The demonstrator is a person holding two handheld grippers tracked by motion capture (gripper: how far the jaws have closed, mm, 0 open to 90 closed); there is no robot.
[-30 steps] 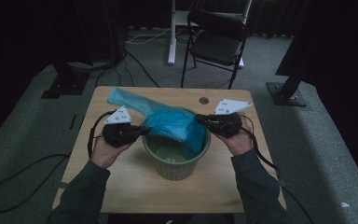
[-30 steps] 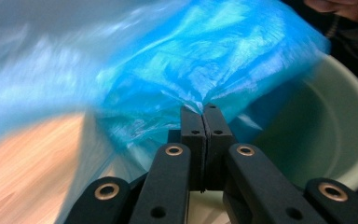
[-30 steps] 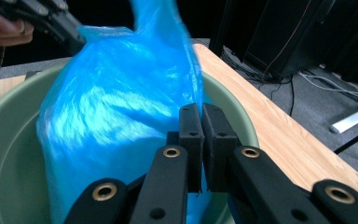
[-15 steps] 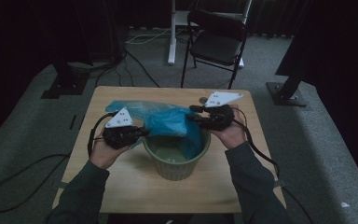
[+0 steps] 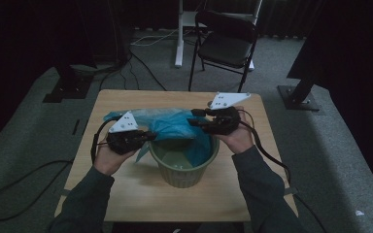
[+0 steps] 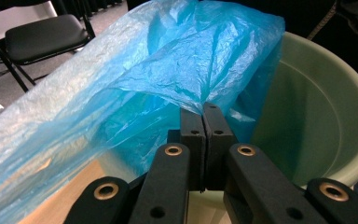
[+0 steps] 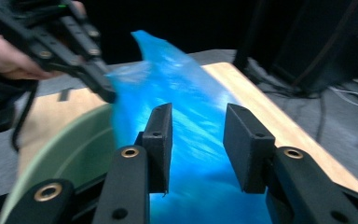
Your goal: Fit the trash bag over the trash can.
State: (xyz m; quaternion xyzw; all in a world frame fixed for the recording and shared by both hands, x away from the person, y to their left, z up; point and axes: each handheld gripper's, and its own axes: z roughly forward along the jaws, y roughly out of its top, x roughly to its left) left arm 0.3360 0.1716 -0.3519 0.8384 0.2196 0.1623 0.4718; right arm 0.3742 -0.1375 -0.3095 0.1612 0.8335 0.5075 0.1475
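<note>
In the high view, the person's left forearm rose from the lower left of the frame, its hand wrapped around the left gripper (image 5: 148, 136) at left of centre, which pointed toward the right of the frame at the near-left rim of the green bin (image 5: 183, 175). In the left gripper view its fingers (image 6: 192, 133) were pressed together on a pinch of the blue plastic bag (image 6: 135, 88), just above the bin's rim (image 6: 340, 93).

The bag (image 5: 167, 121) lay across the wooden counter (image 5: 141, 194) from the upper left toward the centre, one end hanging down inside the bin, which stood at the counter's middle, nearer the person.

The right forearm came up from the lower right, its hand holding the right gripper (image 5: 195, 121) above the bin's far-right rim, pointing toward the left of the frame. In the right gripper view its fingers (image 7: 161, 135) stood wide apart with blue film behind the gap, pressing on nothing; they had just been opening.

No writing could be read anywhere.

A second earlier the right gripper had sat lower, at the bag over the bin; it had since lifted toward the upper part of the frame. The left gripper had kept its place and grip.
</note>
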